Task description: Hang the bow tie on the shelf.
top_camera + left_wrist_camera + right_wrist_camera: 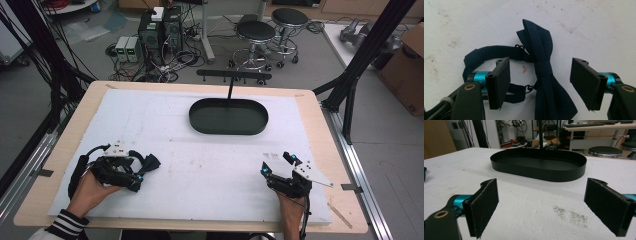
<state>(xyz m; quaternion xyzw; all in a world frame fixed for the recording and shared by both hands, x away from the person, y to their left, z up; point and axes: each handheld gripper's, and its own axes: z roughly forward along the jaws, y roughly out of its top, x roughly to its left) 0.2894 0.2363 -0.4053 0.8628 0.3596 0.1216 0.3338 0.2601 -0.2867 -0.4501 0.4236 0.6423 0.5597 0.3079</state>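
Note:
A dark navy bow tie (544, 72) with a black strap loop lies flat on the white mat. In the left gripper view the tie's knot sits between my left gripper's (543, 83) jaws, and the pads stand apart from the cloth on both sides. From above, the tie (151, 162) pokes out just past the left gripper (142, 175) at the near left of the mat. My right gripper (276, 164) rests at the near right, its jaws wide with nothing between them. It points at the black oval tray (564, 176).
The black oval tray (228, 131) sits at the far middle of the white mat (200, 165), with a thin post and crossbar (234, 75) rising from it. Stools, computers and cables stand on the floor beyond the table. A dark metal frame post (350, 100) stands at the right.

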